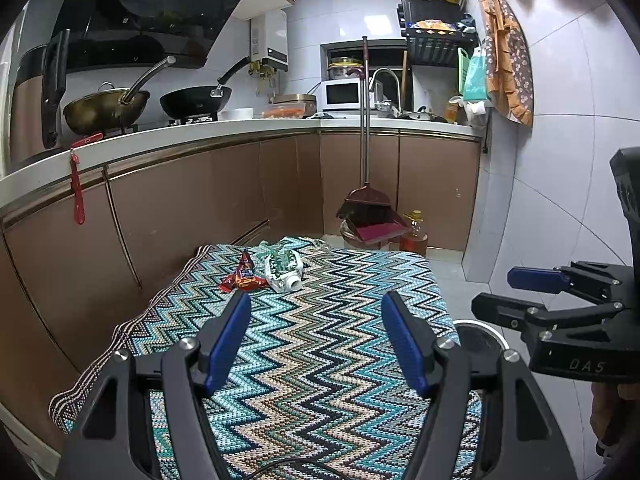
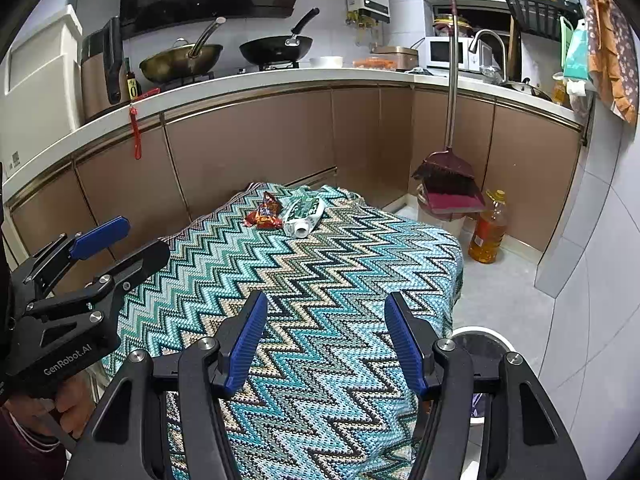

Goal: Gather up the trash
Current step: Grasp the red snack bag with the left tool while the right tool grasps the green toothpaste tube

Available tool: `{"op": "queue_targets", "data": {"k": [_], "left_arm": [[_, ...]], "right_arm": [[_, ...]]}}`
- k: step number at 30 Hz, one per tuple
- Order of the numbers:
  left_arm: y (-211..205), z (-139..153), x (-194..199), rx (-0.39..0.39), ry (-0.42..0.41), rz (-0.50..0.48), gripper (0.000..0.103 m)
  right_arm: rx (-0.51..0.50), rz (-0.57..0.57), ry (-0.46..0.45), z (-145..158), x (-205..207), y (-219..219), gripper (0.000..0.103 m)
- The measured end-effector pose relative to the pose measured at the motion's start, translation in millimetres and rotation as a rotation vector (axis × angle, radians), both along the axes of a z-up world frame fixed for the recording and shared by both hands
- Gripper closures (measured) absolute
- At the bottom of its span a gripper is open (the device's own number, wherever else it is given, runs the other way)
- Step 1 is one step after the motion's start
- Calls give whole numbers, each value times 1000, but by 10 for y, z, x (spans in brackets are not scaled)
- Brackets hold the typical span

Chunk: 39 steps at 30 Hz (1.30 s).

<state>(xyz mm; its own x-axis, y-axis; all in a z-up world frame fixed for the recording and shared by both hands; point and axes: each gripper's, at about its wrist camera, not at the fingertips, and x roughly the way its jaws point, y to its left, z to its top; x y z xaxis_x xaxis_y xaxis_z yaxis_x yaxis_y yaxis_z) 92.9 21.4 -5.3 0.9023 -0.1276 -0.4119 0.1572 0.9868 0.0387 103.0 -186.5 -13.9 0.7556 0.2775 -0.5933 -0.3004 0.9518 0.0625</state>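
Nearby, both grippers, left (image 1: 316, 340) and right (image 2: 326, 340), are held with fingers apart, nothing gripped. A bin (image 2: 486, 340) sits just beside the worktop (image 2: 320, 272). Far end: wrapper (image 2: 264, 212) touching carton (image 2: 304, 214), cap end toward the cameras, long axis running front-to-back. The carton is best pinched across its width.

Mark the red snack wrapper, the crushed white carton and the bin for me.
red snack wrapper (image 2: 265, 213), right wrist view, middle of the crumpled foil.
crushed white carton (image 2: 304, 214), right wrist view, printed side.
bin (image 2: 505, 339), right wrist view, white rim.
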Motion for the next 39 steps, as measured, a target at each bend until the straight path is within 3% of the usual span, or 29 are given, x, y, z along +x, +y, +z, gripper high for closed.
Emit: {"op": "queue_targets", "data": {"k": [7, 12, 19, 24, 29, 36, 38, 39], "left_arm": [[295, -38, 258, -28, 25, 30, 37], [808, -74, 767, -51, 62, 73, 37], [1577, -400, 1891, -186, 236, 39, 32], [1670, -722, 2666, -285, 348, -21, 32], [1460, -961, 3264, -247, 392, -34, 32], [1167, -1210, 3686, -145, 415, -43, 33], [1158, -1330, 3741, -136, 433, -28, 44], [1177, -1396, 3756, -150, 454, -26, 59]], "right_arm": [[-8, 28, 17, -2, 180, 140, 43], [17, 56, 46, -3, 577, 273, 43], [54, 89, 136, -273, 1543, 553, 43], [144, 99, 237, -654, 2388, 736, 43], [266, 52, 330, -1068, 3251, 768, 43], [345, 54, 412, -1479, 3834, 871, 45], [354, 60, 431, -1562, 3911, 906, 48], [359, 62, 437, -1593, 3946, 914, 49]]}}
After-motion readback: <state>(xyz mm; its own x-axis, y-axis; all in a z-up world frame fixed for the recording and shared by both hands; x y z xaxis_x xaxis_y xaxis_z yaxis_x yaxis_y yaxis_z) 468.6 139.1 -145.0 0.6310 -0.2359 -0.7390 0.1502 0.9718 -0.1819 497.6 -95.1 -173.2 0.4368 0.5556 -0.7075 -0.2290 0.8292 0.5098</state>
